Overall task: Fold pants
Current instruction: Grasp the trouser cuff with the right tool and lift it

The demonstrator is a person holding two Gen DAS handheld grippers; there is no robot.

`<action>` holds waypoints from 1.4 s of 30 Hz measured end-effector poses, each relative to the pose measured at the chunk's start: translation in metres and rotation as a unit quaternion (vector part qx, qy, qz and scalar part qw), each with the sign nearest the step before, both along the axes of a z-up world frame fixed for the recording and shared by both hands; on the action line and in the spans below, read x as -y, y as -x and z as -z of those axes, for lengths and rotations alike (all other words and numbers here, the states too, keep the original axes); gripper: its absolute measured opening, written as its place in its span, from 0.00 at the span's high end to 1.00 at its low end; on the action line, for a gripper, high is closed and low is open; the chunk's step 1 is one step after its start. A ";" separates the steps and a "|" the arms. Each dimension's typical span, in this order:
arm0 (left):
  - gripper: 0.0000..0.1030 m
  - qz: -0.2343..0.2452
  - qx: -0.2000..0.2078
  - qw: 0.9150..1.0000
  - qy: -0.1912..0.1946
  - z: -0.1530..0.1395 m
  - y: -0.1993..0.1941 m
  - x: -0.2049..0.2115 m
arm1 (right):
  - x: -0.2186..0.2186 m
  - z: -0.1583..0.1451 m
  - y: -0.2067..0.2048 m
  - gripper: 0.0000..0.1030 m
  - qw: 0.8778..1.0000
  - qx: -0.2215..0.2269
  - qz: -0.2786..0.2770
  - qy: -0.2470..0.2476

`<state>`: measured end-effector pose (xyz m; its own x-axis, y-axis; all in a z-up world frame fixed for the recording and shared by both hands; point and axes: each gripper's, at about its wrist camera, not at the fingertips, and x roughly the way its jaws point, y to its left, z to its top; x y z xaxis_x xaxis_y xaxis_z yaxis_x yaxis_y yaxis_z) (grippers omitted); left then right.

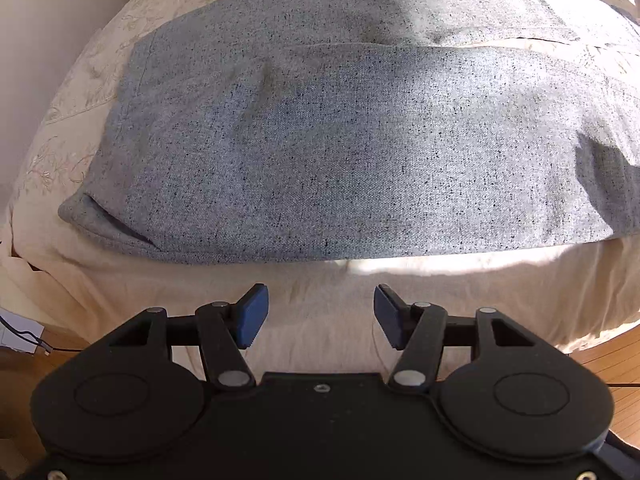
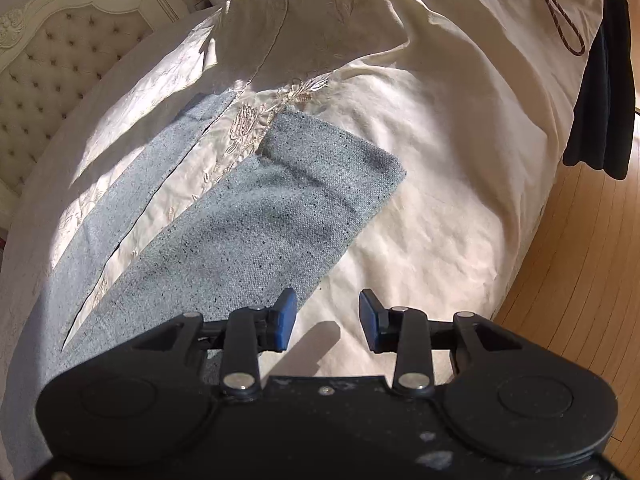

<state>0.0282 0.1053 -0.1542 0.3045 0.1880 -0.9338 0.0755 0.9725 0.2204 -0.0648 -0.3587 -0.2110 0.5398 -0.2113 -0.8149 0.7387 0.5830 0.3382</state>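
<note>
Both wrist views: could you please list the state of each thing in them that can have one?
Speckled grey-blue woven pants: spread flat on the bed, legs apart, not yet folded.
Near pant leg: lying flat, hem end free.
Left tool: open, empty, short of the pants' near edge.
Right tool: open, empty, beside the leg's edge.
Cream embroidered bedspread: wrinkled, sunlit.

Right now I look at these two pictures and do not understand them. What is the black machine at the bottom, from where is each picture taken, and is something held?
The black shapes are hand-held grasping tools; a person carries one in each hand. Each picture comes from a camera on one tool, looking along its blue pads. The first shows the left tool, the second the right tool. Grey pants lie spread on a cream bedspread, legs apart. Both tools are open and hold nothing.
</note>
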 end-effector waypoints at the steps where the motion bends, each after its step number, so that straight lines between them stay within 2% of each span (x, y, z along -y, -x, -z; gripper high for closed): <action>1: 0.40 0.000 -0.001 1.000 -0.001 0.000 -0.001 0.001 | 0.004 0.002 -0.003 0.63 1.000 0.000 0.007 -0.004; 8: 0.39 -0.013 -0.005 1.000 -0.001 0.002 -0.011 0.005 | 0.033 0.018 -0.021 0.62 0.998 0.002 0.053 -0.038; 12: 0.40 -0.038 -0.010 0.999 0.005 0.004 -0.018 0.000 | 0.047 0.025 -0.031 0.59 0.995 0.007 0.068 -0.074; 13: 0.40 -0.046 -0.010 0.999 0.008 0.004 -0.018 -0.002 | 0.051 0.026 -0.033 0.60 0.993 0.013 0.067 -0.099; 15: 0.39 -0.066 -0.009 0.998 0.015 0.004 -0.019 -0.007 | 0.057 0.020 -0.036 0.69 0.990 0.013 0.066 -0.125; 16: 0.40 -0.074 -0.007 0.997 0.017 0.005 -0.019 -0.010 | 0.058 0.013 -0.039 0.92 0.991 0.013 0.062 -0.121; 17: 0.40 -0.085 -0.005 0.996 0.021 0.004 -0.018 -0.015 | 0.057 0.003 -0.044 0.96 0.994 0.000 0.048 -0.103; 22: 0.40 -0.139 0.016 0.989 0.047 0.003 -0.013 -0.039 | 0.049 -0.042 -0.060 0.96 0.998 -0.010 -0.031 -0.046; 28: 0.40 -0.190 0.041 0.978 0.079 0.005 -0.012 -0.066 | 0.048 -0.074 -0.070 0.96 0.998 -0.001 -0.049 -0.031; 35: 0.39 -0.222 0.037 0.968 0.109 0.021 -0.029 -0.085 | 0.047 -0.084 -0.081 0.96 0.997 -0.008 -0.075 -0.020; 38: 0.39 -0.241 0.041 0.960 0.133 0.023 -0.034 -0.092 | 0.047 -0.087 -0.084 0.96 0.997 -0.009 -0.079 -0.018; 42: 0.39 -0.266 0.073 0.947 0.163 0.015 -0.028 -0.100 | 0.046 -0.091 -0.087 0.96 0.996 -0.012 -0.082 -0.014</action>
